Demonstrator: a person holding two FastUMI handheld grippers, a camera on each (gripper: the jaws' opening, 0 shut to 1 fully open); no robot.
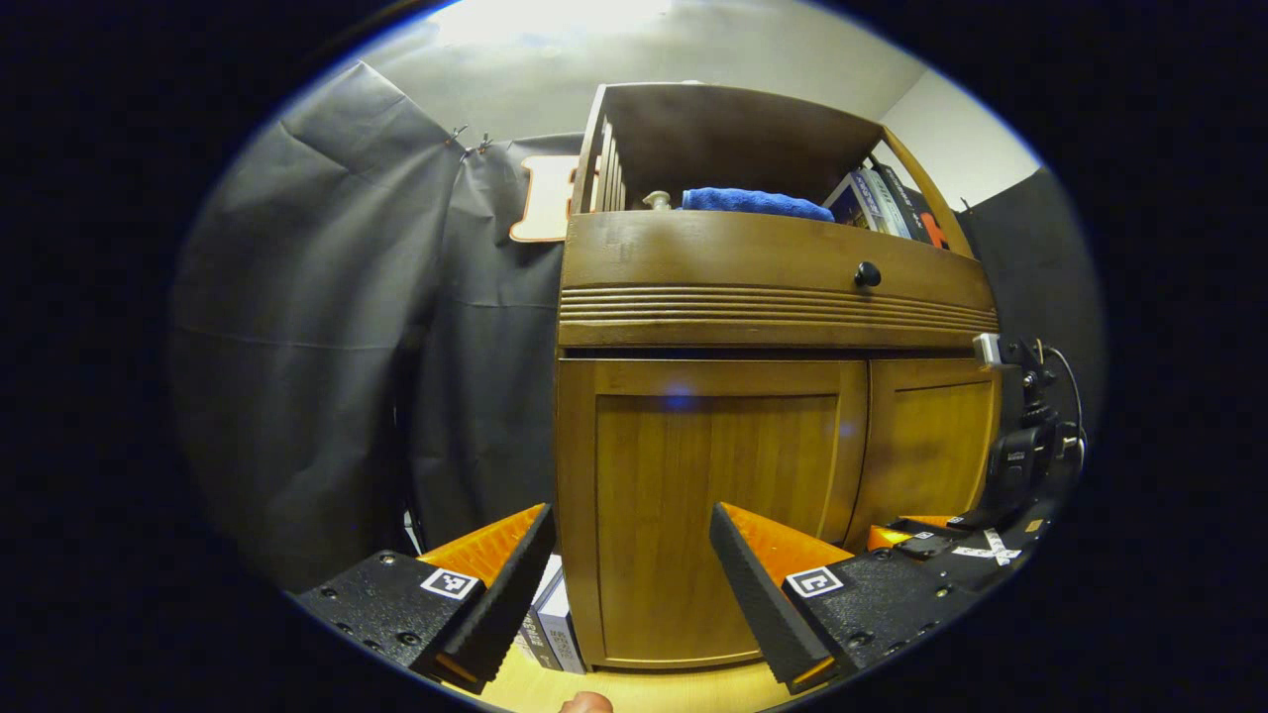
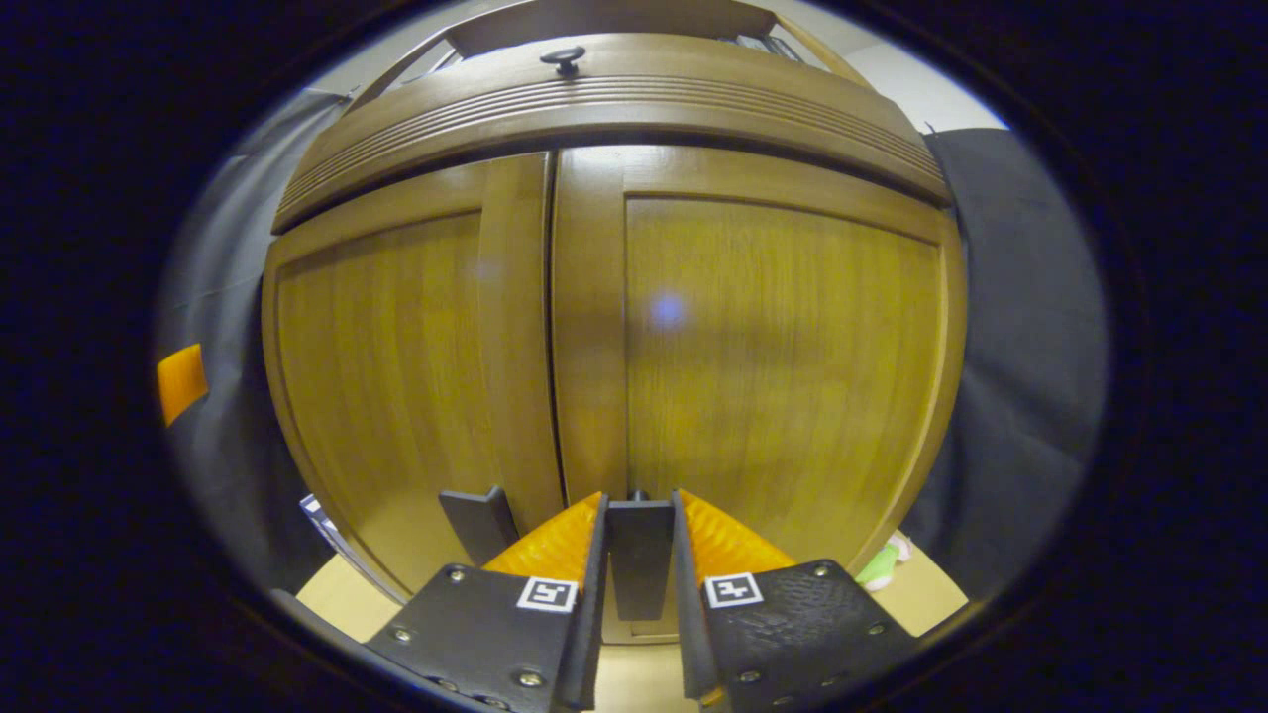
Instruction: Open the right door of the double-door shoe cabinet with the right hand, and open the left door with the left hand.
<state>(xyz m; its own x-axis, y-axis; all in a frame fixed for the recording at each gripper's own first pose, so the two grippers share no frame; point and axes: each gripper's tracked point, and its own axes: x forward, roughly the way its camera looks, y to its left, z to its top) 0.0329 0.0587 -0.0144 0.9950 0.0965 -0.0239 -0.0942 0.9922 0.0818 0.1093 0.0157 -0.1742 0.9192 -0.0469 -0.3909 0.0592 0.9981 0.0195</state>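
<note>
Shoe cabinet [image 2: 614, 327] doors both sit closed as the right tool [image 2: 639, 555] clamps the right door's handle [image 2: 639, 550]; the left tool [image 1: 634, 584] gapes wide before the left door [image 1: 708, 495].

The brown wooden double-door shoe cabinet [image 1: 753, 426] has a smooth, semi-glossy varnish with visible grain, and light glints softly off the right door panel [image 2: 783, 366]. The ribbed wooden band above the doors [image 1: 773, 307] looks equally polished. The small round dark knob [image 1: 868, 274] seems glossy too. Up top, the folded blue towel [image 1: 755, 202] looks like soft, fuzzy cloth. The dark grey booth curtain [image 1: 327, 347] is matt, creased fabric. The pale wooden counter [image 2: 634, 678] looks smooth.
</note>
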